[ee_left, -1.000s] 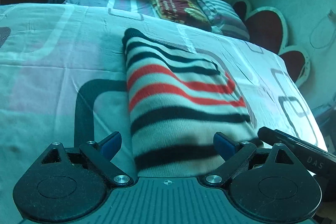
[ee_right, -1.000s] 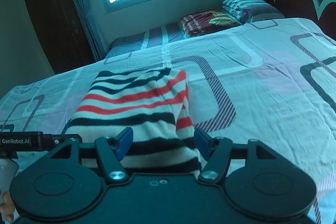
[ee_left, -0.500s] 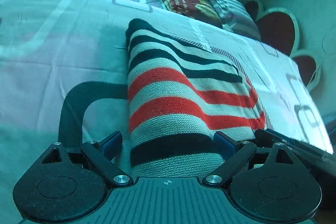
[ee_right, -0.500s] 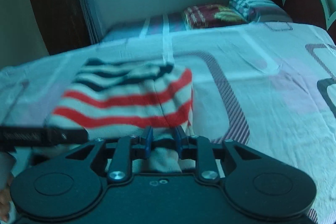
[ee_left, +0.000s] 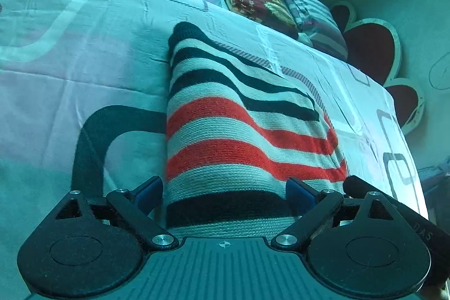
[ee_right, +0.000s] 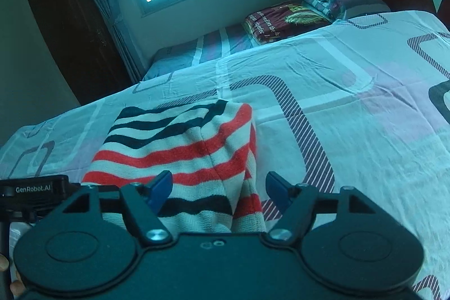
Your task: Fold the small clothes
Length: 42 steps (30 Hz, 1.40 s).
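Knitted sweater (ee_left: 239, 137), striped black, red and cream, is laid folded on the bed (ee_left: 84, 61). Soft, light, limp handling is judged; its near hem or corners are suggested as hold points. Left gripper (ee_left: 224, 194) is spread wide, nothing pinched. Right gripper (ee_right: 216, 187) is opening, sweater between, unpressed. Read: "GenRobot.AI", "DAS"; partial pillow (ee_right: 284, 20) print.
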{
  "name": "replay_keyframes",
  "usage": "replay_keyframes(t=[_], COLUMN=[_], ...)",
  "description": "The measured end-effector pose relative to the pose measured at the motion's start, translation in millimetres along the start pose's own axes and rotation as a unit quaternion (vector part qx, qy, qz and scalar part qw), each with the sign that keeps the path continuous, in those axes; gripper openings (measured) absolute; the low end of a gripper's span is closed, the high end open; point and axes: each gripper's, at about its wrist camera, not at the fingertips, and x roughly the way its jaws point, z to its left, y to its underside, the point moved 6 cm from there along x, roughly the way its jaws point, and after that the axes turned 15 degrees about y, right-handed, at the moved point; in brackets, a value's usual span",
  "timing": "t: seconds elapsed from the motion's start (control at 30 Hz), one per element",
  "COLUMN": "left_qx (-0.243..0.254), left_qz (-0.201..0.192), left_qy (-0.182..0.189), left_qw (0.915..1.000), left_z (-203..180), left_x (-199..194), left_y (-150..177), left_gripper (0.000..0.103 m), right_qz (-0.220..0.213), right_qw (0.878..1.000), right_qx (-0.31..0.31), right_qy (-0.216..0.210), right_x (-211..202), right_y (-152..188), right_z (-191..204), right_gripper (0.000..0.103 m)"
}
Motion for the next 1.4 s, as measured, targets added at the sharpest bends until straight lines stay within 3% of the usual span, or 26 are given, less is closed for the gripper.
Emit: replay_keyframes(t=[0.3, 0.5, 0.6, 0.67, 0.83, 0.9, 0.93, 0.97, 1.03, 1.1, 1.17, 1.27, 1.4], left_qx=[0.002, 0.002, 0.004, 0.003, 0.019, 0.027, 0.031, 0.039, 0.048, 0.051, 0.058, 0.092, 0.093], left_qz=[0.007, 0.007, 0.006, 0.005, 0.006, 0.0, -0.011, -0.03, -0.064, -0.071, -0.074, -0.071, -0.042], left_qy=[0.01, 0.018, 0.021, 0.022, 0.017, 0.006, -0.003, -0.012, -0.016, -0.013, -0.003, 0.004, -0.027], left_qw=[0.9999, 0.9998, 0.9997, 0.9997, 0.9997, 0.9996, 0.9994, 0.9987, 0.9967, 0.9961, 0.9956, 0.9932, 0.9944], left_z=[1.3, 2.5, 1.8, 1.2, -2.0, -2.8, -2.9, -3.0, -5.4, -9.2, -15.9, -31.6, -19.1], left_x=[12.3, 17.9, 18.8, 19.3, 22.7, 20.2, 16.1, 9.5, -1.1, -0.8, 4.4, 19.1, 45.3], left_y=[-3.8, -6.0, -5.5, -5.4, -5.5, -9.0, -12.7, -18.3, -31.5, -45.5, -56.8, -67.4, -68.9], left_gripper=[0.094, 0.094, 0.094, 0.094, 0.094, 0.094, 0.094, 0.094, 0.094, 0.094, 0.094, 0.094, 0.094], right_qz=[0.061, 0.099, 0.092, 0.09, 0.084, 0.076, 0.06, 0.034, -0.002, -0.023, -0.037, -0.06, -0.03], right_qw=[0.997, 0.992, 0.992, 0.991, 0.991, 0.993, 0.996, 0.998, 0.999, 0.999, 0.998, 0.997, 0.998], right_qx=[0.024, 0.05, 0.048, 0.05, 0.039, 0.025, 0.018, 0.013, 0.003, -0.013, -0.036, -0.039, -0.058], right_qy=[-0.035, -0.063, -0.072, -0.085, -0.091, -0.082, -0.069, -0.053, -0.042, -0.033, -0.031, -0.028, -0.008], right_x=[24.5, 45.6, 49.9, 52.7, 51.2, 47.7, 43.9, 38.8, 32.2, 32.4, 34.9, 41.2, 69.2], right_y=[3.2, 10.5, 8.2, 6.4, 4.1, 0.9, -2.2, -7.3, -17.7, -26.5, -32.0, -43.3, -47.5], right_z=[-9.7, -15.7, -12.4, -8.2, -5.7, -5.5, -5.9, -7.6, -8.0, -1.8, 11.3, 22.6, 32.4], right_gripper=[0.072, 0.078, 0.076, 0.062, 0.054, 0.056, 0.063, 0.07, 0.072, 0.061, 0.038, 0.026, 0.026])
